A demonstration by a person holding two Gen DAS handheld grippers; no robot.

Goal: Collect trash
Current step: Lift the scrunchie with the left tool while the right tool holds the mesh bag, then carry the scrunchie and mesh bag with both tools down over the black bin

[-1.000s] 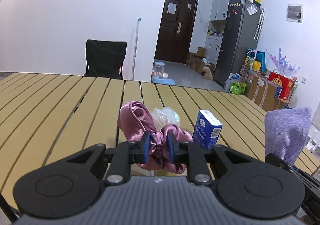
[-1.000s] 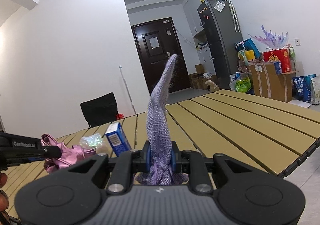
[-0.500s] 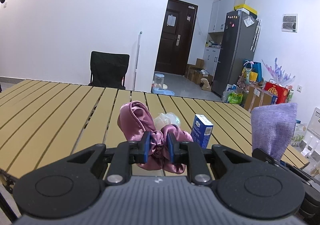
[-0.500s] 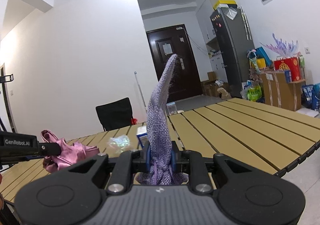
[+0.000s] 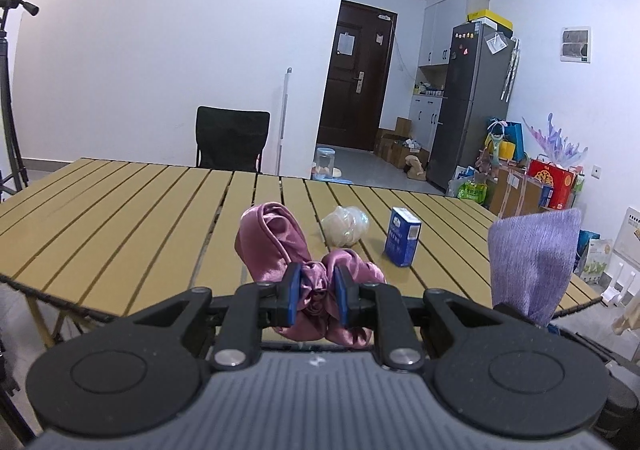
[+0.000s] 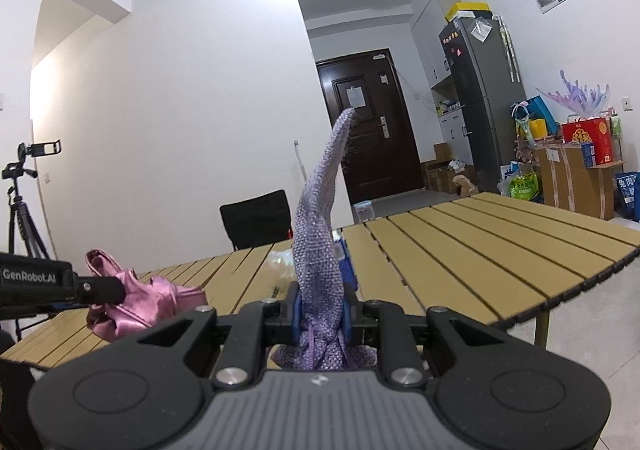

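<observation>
While the left tongs clamp pink satin cloth, the right tongs pinch lilac knit cloth.

Your tabletop is tan slatted wood with dark gaps running away from you, set on a folding frame. On it, a crumpled clear plastic wad sits mid-slats, and just right of it, apart, a small blue carton stands upright. From your right-hand view the carton is mostly hidden; the far right slats show only wood.
</observation>
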